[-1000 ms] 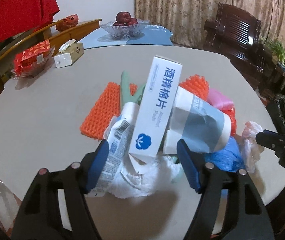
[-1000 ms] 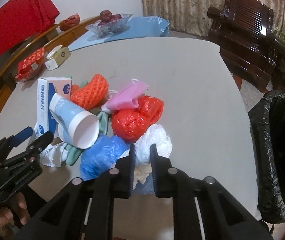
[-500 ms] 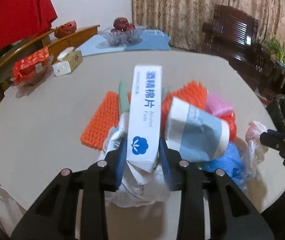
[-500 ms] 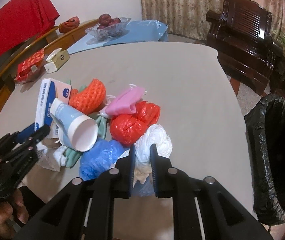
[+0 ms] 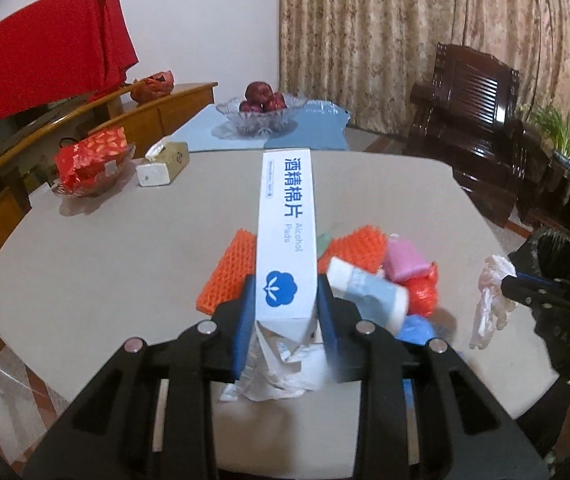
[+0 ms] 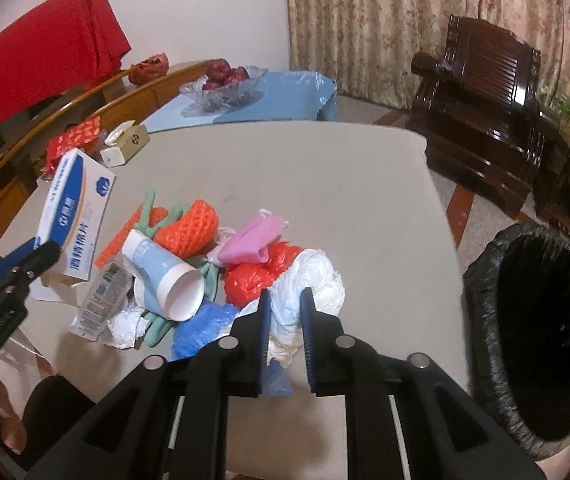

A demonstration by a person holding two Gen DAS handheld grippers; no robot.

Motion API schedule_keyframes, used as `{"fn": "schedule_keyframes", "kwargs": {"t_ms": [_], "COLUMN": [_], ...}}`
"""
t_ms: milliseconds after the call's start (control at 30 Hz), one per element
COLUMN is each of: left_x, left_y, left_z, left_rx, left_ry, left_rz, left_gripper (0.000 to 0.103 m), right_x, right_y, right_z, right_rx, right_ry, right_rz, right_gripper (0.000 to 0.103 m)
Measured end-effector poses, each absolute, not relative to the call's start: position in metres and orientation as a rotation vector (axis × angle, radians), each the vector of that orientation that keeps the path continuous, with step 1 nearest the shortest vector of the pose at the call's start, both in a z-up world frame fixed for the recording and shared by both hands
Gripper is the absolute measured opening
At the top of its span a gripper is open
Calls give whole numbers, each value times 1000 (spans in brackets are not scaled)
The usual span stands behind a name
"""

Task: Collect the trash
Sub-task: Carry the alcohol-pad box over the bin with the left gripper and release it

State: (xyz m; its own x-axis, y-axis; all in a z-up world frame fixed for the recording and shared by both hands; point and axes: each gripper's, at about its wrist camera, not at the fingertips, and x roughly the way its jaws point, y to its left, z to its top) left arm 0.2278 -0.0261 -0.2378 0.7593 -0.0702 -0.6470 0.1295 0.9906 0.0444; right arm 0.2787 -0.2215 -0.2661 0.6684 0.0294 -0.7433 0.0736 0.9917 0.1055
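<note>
Both grippers are each carrying one piece and nothing is visibly binned yet, so the task looks to be at an early stage. The left gripper (image 5: 285, 312) is clamping the near end of the alcohol pad box (image 5: 287, 236), its pads pressing both sides, the box sticking out toward 12 o'clock above the pile. The right gripper (image 6: 283, 332) is pinching a white plastic bag (image 6: 309, 280), jaws nearly together on the thin film, the bag hanging free in the left wrist view. Remaining on the table (image 6: 325, 184), at roughly the centre of the right wrist view: paper cup (image 6: 165, 276), orange foam net (image 6: 189, 228), pink mask (image 6: 253, 240), red bag (image 6: 257, 276), blue bag (image 6: 201, 324), green glove (image 6: 157, 328), crumpled tissue (image 6: 125, 324) and a barcode wrapper (image 6: 101, 300). The black-lined trash bin (image 6: 541, 320) is sitting off the table edge at 3 o'clock, mouth open and apparently unobstructed. Non-trash is staying at the far side, 10 to 11 o'clock: tissue box (image 5: 165, 164), red snack bag (image 5: 93, 156), fruit bowl (image 5: 261, 112). The left hand's path to the bin is likely crossing the right gripper, so the left load is probably having to go second.
</note>
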Motion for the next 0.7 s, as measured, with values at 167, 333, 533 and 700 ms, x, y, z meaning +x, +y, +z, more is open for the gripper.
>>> {"fn": "schedule_keyframes", "kwargs": {"t_ms": [167,333,533,700], "left_x": [204,186,178,177], "left_y": [-60,-109,-169,-226], "left_z": [-226,-224,-229,-238], "left_rx": [87,105,110,128], "left_ry": [701,712,737,760], "left_rz": [-135,-204,-287,-365], "left_gripper": [29,29,29,29], "right_x": [268,251,226,206], "right_y": [-246,-290,-344,-388], "right_z": [-253,-243,-227,-219], "right_rx": [125,136,146,171], "right_ry": [817,795,764,734], "right_rz": [-37,-90,-157,-220], "right_gripper": [15,15,15,15]}}
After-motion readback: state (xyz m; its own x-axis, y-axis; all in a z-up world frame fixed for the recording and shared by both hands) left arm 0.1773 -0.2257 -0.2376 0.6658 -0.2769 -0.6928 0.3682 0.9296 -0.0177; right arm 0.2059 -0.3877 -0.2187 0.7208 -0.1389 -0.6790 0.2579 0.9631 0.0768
